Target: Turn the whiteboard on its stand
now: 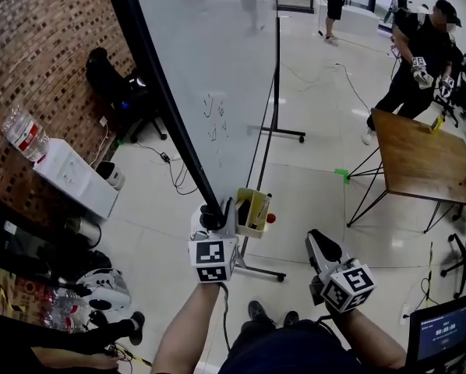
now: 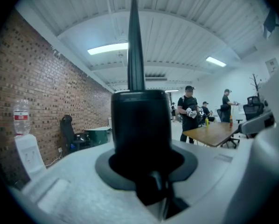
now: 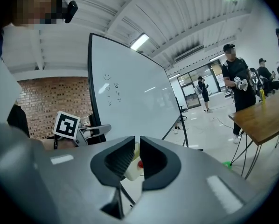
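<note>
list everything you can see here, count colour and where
white whiteboard with black frame: 1, tilted, centre
beige holder box: 1, at board's lower corner
brown wooden table: 1, right
white water dispenser: 1, by red brick wall, left
black office chair: 1, by same wall
person in black clothing: 1 at table, others farther off
left claw: 1, grey, shut on whiteboard's frame
right claw: 1, grey, narrowly open, empty

A white whiteboard with a black edge is seen at 12 o'clock. A red-brown brick wall is seen at 10 o'clock and a brown table at 3 o'clock. Black and white squares are shown on 2 cubes at 6 o'clock.
</note>
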`<action>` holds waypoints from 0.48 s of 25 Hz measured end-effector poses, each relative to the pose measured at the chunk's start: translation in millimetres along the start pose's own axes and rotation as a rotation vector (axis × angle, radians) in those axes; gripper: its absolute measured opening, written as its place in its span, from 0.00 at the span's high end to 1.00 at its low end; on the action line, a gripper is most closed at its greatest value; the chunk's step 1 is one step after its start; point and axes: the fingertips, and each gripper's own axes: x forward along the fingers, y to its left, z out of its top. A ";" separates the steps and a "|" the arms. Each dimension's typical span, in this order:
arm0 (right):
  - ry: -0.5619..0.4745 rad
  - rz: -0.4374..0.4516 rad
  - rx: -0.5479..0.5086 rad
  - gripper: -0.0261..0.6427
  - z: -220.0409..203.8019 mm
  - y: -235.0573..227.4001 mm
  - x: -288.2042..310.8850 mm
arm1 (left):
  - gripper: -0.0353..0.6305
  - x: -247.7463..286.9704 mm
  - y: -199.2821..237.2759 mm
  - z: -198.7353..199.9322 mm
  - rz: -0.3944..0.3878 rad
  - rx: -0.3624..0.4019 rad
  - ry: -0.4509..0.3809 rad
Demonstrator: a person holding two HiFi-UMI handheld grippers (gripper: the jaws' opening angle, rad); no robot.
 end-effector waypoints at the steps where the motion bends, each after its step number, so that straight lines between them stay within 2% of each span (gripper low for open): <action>1: -0.004 0.013 0.003 0.90 0.3 2.7 -2.6 | 0.75 -4.5 0.1 0.2 -0.003 0.000 -0.006; 5: -0.009 0.061 0.014 0.91 6.7 3.6 -14.7 | 0.75 -12.9 -1.6 7.2 -0.032 0.008 -0.029; 12: 0.021 0.106 0.037 0.91 -0.7 -13.1 -49.2 | 0.75 -36.7 -10.2 12.9 -0.001 0.002 -0.031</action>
